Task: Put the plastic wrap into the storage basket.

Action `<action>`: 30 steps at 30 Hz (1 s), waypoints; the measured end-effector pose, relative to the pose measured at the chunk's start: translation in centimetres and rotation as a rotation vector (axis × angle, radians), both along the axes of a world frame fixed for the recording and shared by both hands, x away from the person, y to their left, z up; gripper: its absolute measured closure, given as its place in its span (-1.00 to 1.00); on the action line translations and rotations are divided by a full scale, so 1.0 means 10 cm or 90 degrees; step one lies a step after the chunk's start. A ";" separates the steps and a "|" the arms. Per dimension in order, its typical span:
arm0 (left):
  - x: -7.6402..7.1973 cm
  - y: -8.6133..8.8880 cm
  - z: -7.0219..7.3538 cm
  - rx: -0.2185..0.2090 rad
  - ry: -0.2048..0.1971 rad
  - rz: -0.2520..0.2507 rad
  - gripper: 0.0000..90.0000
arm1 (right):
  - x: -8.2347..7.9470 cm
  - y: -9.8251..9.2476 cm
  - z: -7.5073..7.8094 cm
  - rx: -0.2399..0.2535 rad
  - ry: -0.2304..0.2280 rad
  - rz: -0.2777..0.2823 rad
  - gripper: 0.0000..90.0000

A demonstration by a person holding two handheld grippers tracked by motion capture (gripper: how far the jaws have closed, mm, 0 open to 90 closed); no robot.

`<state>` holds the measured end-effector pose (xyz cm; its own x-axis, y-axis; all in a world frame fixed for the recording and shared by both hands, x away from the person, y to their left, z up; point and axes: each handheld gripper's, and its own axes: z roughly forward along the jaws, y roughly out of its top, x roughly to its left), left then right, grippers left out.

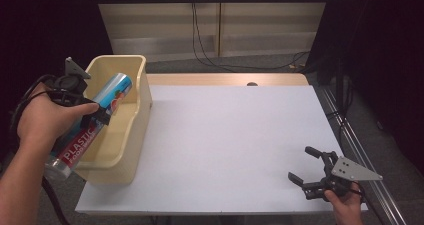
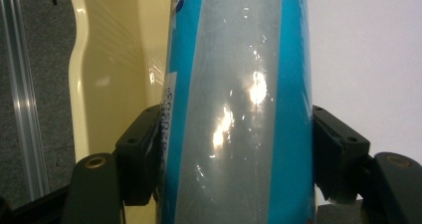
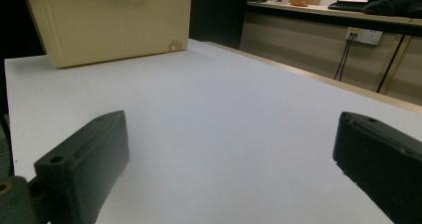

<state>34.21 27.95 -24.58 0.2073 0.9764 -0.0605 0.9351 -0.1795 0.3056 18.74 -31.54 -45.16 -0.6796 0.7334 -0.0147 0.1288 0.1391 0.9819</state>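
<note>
Holding a blue plastic-wrap roll slanted over the cream bin at the desk's left edge, the left gripper is clamped on its middle. The glossy film may slip. The right gripper is wide open, empty.

The white tabletop is lit brightly and evenly from above, while the room at the left and right edges of the high view is left very dark. Soft, faint shadows are cast on the tabletop beside the cream bin near the left edge, and the high view is a little grainy. In the left gripper view, bright white spots of glare are seen on the shiny wrap roll, which is slightly blurred because it is so close.
</note>
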 end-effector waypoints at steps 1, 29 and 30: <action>0.01 0.01 -0.02 -0.001 0.004 0.003 -0.29 | 0.00 0.00 0.00 0.000 0.001 0.000 -0.98; 0.11 -0.08 -0.39 -0.030 0.053 0.069 -0.29 | 0.00 0.01 0.00 -0.004 -0.001 0.005 -0.98; 0.11 -0.08 -0.39 -0.026 0.053 0.068 -0.29 | 0.00 0.01 0.00 -0.003 -0.002 0.006 -0.98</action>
<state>35.32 27.10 -28.52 0.0942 0.9891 -0.1133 0.9706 -0.0659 0.2316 18.70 -31.42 -45.18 -0.6861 0.7272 -0.0203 0.1252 0.1455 0.9814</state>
